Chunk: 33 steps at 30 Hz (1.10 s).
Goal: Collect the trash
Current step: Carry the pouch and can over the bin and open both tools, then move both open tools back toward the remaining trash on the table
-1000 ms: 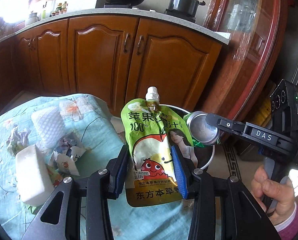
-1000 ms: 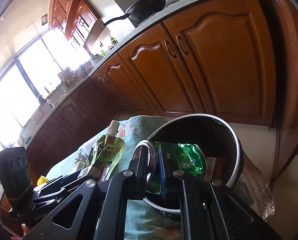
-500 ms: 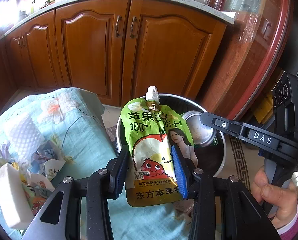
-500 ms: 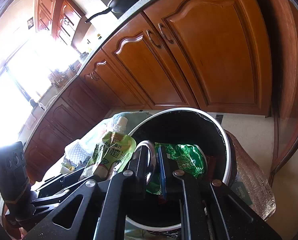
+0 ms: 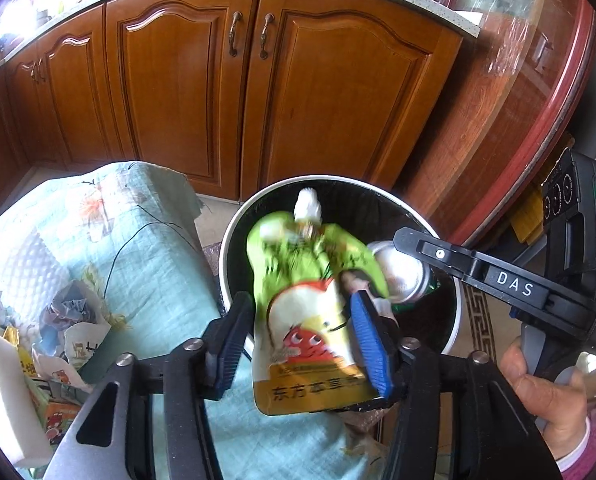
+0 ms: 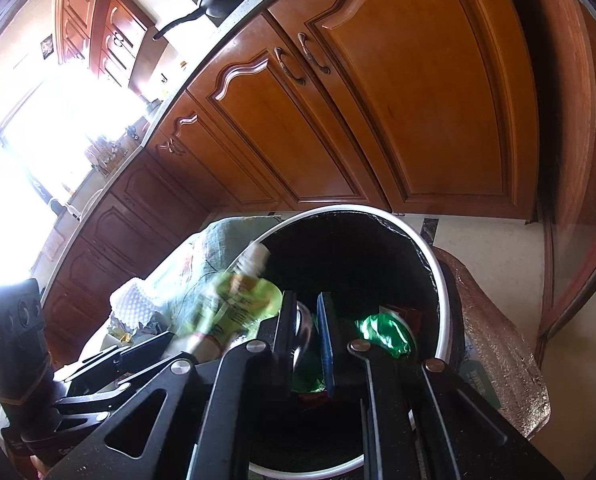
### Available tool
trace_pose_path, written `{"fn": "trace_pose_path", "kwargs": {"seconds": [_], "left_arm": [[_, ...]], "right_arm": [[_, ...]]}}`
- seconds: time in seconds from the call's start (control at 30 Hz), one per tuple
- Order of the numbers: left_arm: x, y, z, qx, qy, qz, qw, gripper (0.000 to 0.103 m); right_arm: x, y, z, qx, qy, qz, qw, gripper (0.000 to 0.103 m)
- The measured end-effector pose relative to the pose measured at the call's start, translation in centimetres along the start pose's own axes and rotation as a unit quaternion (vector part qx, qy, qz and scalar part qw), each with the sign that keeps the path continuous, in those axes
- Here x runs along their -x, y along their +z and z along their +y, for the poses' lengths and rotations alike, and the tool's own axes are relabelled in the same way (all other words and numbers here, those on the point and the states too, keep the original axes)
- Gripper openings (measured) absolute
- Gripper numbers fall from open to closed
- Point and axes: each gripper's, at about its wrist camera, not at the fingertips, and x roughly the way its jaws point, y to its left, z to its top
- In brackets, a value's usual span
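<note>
A green juice pouch with a white cap sits between the fingers of my left gripper, blurred, over the rim of the round white-rimmed trash bin. The jaws stand wider than the pouch, with a gap at the left pad. The pouch also shows in the right wrist view. My right gripper is shut on a silver-ended green can, held over the bin. Green wrappers lie inside the bin.
A table with a pale green floral cloth holds crumpled paper, a white foam block and netted foam. Wooden cabinets stand behind. A foil-covered surface lies right of the bin.
My left gripper moved forward over the bin and its jaws opened; the pouch blurs and tips forward. The right gripper stays over the bin with the can.
</note>
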Motion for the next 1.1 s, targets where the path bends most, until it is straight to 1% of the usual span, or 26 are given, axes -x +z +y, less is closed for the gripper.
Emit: {"fn": "trace_pose_path", "kwargs": {"seconds": [0.03,0.07,0.1,0.13,0.17,0.2,0.27,0.3,0.33,0.43,0.53,0.7,0.87,1.1], "left_arm": [[0.2,0.0,-0.1,0.0,0.002,-0.003,1.0,0.061],[0.4,-0.1,-0.1,0.0,0.007,-0.005,1.0,0.068],[0.6,-0.3,-0.1,0.001,0.009,-0.008,0.9999,0.07],[0.9,-0.4,0.0,0.003,0.01,-0.012,0.9999,0.071],[1.2,-0.7,0.1,0.005,0.01,-0.015,0.9998,0.071],[1.6,-1.0,0.2,0.009,0.01,-0.017,0.9998,0.071],[2.6,-1.7,0.7,0.016,0.006,-0.025,0.9995,0.071],[3.1,-2.1,0.9,0.02,0.006,-0.03,0.9994,0.071],[3.7,-2.5,1.2,0.023,0.007,-0.036,0.9991,0.071],[5.6,-4.1,1.9,0.03,0.013,-0.053,0.998,0.075],[7.6,-5.9,2.8,0.042,0.021,-0.066,0.9968,0.076],[10.3,-8.9,4.7,0.068,0.036,-0.072,0.9944,0.078],[12.8,-11.3,7.0,0.099,0.048,-0.072,0.9913,0.078],[16.2,-14.6,9.9,0.151,0.067,-0.077,0.9832,0.078]], "right_arm": [[0.0,0.0,0.0,-0.002,0.004,0.001,1.0,0.016],[0.0,0.0,-0.1,-0.005,0.006,0.002,1.0,0.018],[0.1,0.0,-0.2,-0.006,0.005,0.002,1.0,0.027],[0.2,-0.1,-0.2,-0.005,0.004,0.0,1.0,0.037],[0.4,-0.2,-0.2,-0.005,0.004,-0.003,1.0,0.042],[0.6,-0.3,-0.1,-0.006,0.005,-0.006,1.0,0.049],[1.0,-0.6,0.3,-0.005,0.008,-0.01,1.0,0.056],[1.2,-0.8,0.5,-0.004,0.008,-0.012,1.0,0.062],[1.5,-1.0,0.8,-0.001,0.01,-0.016,1.0,0.071],[2.5,-1.7,2.1,0.013,0.011,-0.032,0.999,0.086],[3.2,-2.6,3.4,0.027,0.013,-0.041,0.999,0.092],[3.9,-4.5,5.5,0.041,0.021,-0.045,0.998,0.096],[4.1,-6.5,7.5,0.056,0.024,-0.041,0.997,0.096],[3.6,-9.2,10.4,0.089,0.029,-0.026,0.995,0.097]]}}
